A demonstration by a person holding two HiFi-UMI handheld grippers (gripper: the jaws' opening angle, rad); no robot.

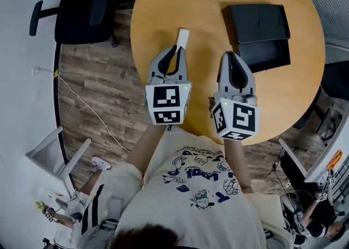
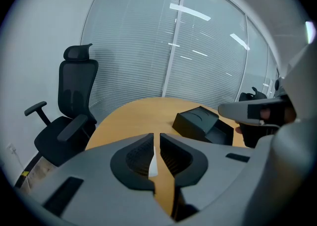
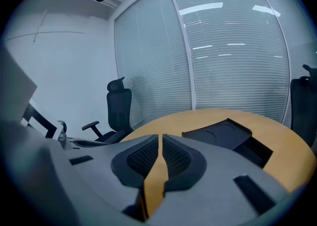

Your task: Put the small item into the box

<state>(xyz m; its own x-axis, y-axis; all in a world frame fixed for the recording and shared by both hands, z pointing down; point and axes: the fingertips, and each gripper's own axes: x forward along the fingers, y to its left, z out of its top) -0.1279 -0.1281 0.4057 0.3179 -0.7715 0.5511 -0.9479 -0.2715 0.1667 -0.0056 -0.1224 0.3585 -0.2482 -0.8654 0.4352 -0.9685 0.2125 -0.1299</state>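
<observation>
The white item (image 1: pixel 183 37) is a thin flat strip pinched in the left gripper (image 1: pixel 177 51), its far end poking out past the jaw tips over the bench (image 1: pixel 163 2); whether that end touches the wood I cannot tell. Seen from the left gripper view, the item (image 2: pixel 153 163) stands on edge in the narrow slit of the left gripper (image 2: pixel 157 141), both pads pressed against it. The box (image 1: pixel 256 35) sits further across the bench to the right, well apart from the item. It is black and lies open, with its lid (image 1: pixel 256 23) flat at the far side and touching the tray. The right gripper (image 1: pixel 232 54) hangs beside the left one, nearer the box, and in its own view the right gripper (image 3: pixel 160 138) has its jaws clenched together with only bare wood showing under them. The box (image 3: pixel 225 136) lies just ahead of it. A black chair (image 1: pixel 87 5) stands on the plank floor off the bench's left edge.
</observation>
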